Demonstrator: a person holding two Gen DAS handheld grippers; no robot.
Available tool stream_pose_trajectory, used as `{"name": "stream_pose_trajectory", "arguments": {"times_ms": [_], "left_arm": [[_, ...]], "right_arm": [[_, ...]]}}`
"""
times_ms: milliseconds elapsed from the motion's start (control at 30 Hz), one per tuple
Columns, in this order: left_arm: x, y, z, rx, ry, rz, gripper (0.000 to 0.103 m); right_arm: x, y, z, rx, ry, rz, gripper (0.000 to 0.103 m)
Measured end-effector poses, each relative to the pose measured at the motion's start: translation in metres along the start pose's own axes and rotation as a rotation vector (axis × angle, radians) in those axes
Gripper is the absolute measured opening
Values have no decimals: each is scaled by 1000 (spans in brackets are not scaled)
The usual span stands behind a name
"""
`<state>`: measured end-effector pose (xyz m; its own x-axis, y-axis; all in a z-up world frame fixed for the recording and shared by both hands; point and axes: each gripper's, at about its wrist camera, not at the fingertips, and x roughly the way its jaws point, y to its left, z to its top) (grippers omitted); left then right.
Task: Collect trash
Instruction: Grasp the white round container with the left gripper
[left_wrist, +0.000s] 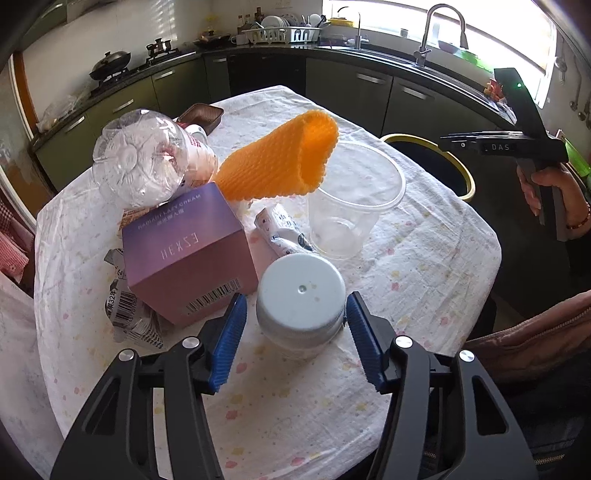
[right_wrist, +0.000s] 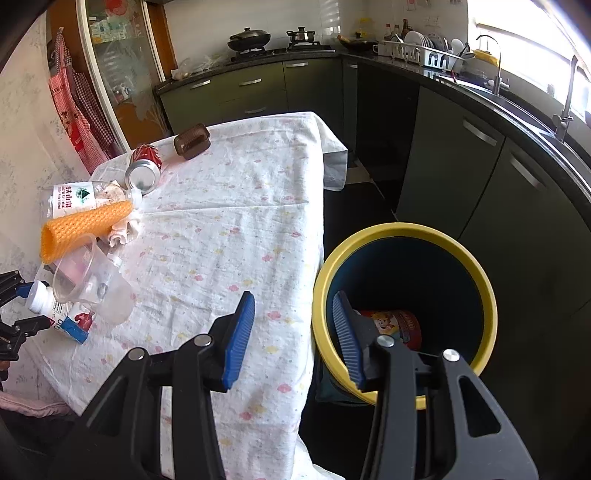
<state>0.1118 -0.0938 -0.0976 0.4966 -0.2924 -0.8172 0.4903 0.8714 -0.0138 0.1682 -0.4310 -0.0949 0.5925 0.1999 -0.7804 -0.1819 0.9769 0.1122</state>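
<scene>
We note the left gripper (left_wrist: 297, 319) low in the left wrist view, jaws about half open and straddling the white-capped jar (left_wrist: 301, 301); the right pad looks to be at the jar's side, the left pad shows a gap, so we judge the grip not yet made. The jar stands upright on the bench (left_wrist: 424, 258), just beside the pink box (left_wrist: 188, 254) — a top-down approach suits its round lid. Behind lie the clear cup (left_wrist: 351, 206), orange foam net (left_wrist: 280, 158) and plastic bottle (left_wrist: 147, 158). In the right wrist view the right gripper (right_wrist: 293, 336) hangs empty, jaws partly open, over the bench edge beside the yellow-rimmed bin (right_wrist: 402, 236) at lower right — one printed cup (right_wrist: 395, 326) is already inside.
</scene>
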Motion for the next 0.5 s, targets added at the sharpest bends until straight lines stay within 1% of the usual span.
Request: {"name": "stream_pose_trajectory", "arguments": {"times_ms": [100, 233, 500], "left_arm": [[9, 7, -1, -37, 6, -28, 48], [14, 10, -1, -41, -23, -33, 48], [22, 10, -2, -42, -28, -34, 47]], "right_arm": [[3, -1, -3, 4, 4, 4, 43], [8, -1, -5, 6, 18, 10, 43], [12, 0, -8, 4, 27, 22, 43]]}}
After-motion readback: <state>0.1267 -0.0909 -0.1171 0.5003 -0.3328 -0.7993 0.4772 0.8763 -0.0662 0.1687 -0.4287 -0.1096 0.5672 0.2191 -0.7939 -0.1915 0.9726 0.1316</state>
